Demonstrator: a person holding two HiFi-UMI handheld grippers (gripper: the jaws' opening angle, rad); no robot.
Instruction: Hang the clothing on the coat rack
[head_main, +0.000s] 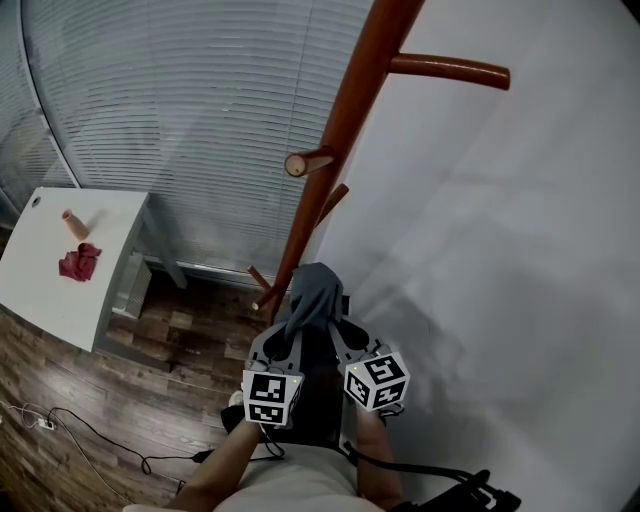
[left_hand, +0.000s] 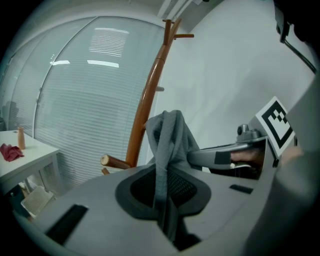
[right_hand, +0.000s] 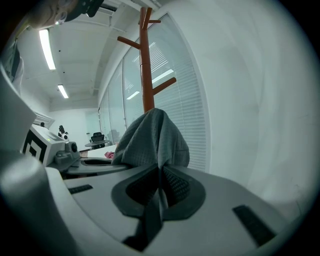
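Observation:
A grey piece of clothing (head_main: 312, 292) is bunched up between both grippers, close to the wooden coat rack (head_main: 340, 130). My left gripper (head_main: 290, 328) is shut on a fold of the grey clothing (left_hand: 167, 145), which runs down between its jaws. My right gripper (head_main: 335, 325) is shut on the same grey clothing (right_hand: 152, 140), which humps above its jaws. The rack's pole (left_hand: 147, 95) rises just beyond the cloth, with a low peg (left_hand: 115, 161) to the left. In the right gripper view the rack (right_hand: 146, 65) stands behind the cloth with pegs higher up.
A white wall (head_main: 520, 250) is at the right and slatted blinds (head_main: 190, 110) behind the rack. A white table (head_main: 60, 265) at the left carries a red cloth (head_main: 78, 262) and a small bottle (head_main: 74, 223). Cables (head_main: 90, 435) lie on the wooden floor.

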